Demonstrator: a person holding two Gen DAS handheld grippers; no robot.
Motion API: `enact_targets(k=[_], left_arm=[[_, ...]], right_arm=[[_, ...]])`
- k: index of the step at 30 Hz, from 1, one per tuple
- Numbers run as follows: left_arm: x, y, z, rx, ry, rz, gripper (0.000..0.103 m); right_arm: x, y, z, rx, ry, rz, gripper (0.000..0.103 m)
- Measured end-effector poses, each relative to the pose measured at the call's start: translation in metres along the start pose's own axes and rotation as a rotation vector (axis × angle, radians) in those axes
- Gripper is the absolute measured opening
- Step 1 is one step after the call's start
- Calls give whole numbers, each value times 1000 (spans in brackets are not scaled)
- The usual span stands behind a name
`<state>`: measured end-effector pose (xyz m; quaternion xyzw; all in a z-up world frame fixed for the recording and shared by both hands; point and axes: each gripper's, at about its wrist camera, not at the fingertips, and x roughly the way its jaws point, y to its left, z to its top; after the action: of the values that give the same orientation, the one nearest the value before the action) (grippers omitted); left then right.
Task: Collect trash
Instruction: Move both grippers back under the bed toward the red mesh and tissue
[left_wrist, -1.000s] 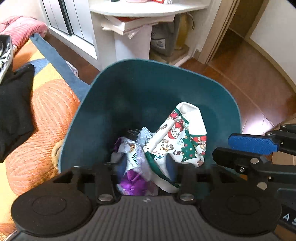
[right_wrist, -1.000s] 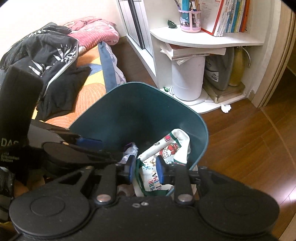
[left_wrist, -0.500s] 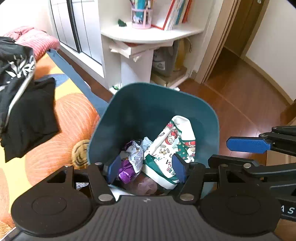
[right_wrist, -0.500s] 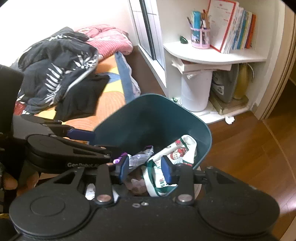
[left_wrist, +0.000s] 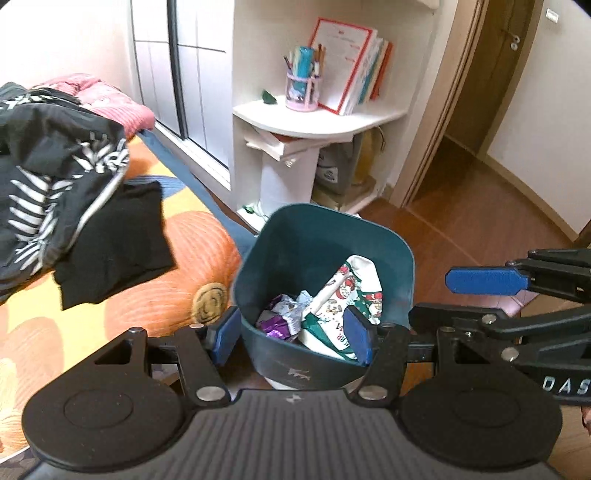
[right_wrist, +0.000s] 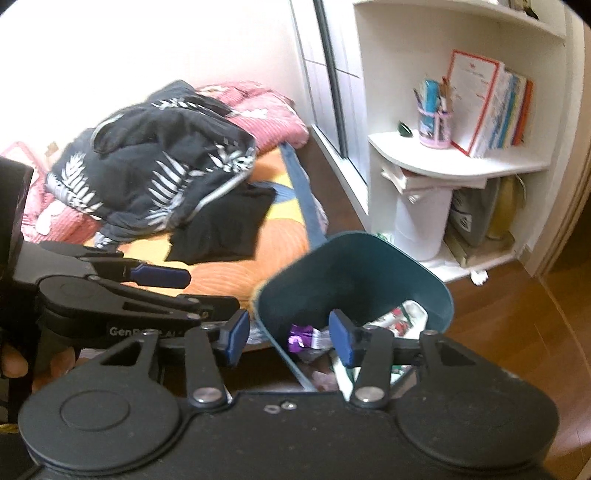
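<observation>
We have lifted both grippers clear of the dark teal plastic bin (left_wrist: 325, 240), left gripper (left_wrist: 293, 334) empty and parted, right gripper (right_wrist: 290, 338) opening on nothing, leaving the Christmas-print wrapper (left_wrist: 351, 291) and purple foil wrapper (left_wrist: 277, 325) inside, so that drop looks finished.

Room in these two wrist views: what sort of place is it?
Most likely a bedroom in a home: a bed with an orange patterned cover piled with dark clothes, a white corner shelf with books and a pen cup, and a teal trash bin on wood flooring.
</observation>
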<state>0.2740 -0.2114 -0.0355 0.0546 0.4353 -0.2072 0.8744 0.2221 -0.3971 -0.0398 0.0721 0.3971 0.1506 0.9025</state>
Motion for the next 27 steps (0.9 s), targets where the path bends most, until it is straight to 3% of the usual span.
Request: enact_targets(k=[3,5,10,16,27], left_arm=[[-19,12,-7,-15,-15,9,61],[-32,22,-13,-32,-31,17,69],[-59,49,-30,-79,-55,35,70],[-86,86,-57,-127,-78,55,83],[-95,162,-115,-228,-73,85,84]], right_arm=[[-8,14,2,-9,-15,21,51],[-12,24,3,-16,-24,39,51],[-15,49,4,-39,-31,78,52],[-4,87,2,-92,-18,128,52],[40,163,-12,-205,29,212,53]])
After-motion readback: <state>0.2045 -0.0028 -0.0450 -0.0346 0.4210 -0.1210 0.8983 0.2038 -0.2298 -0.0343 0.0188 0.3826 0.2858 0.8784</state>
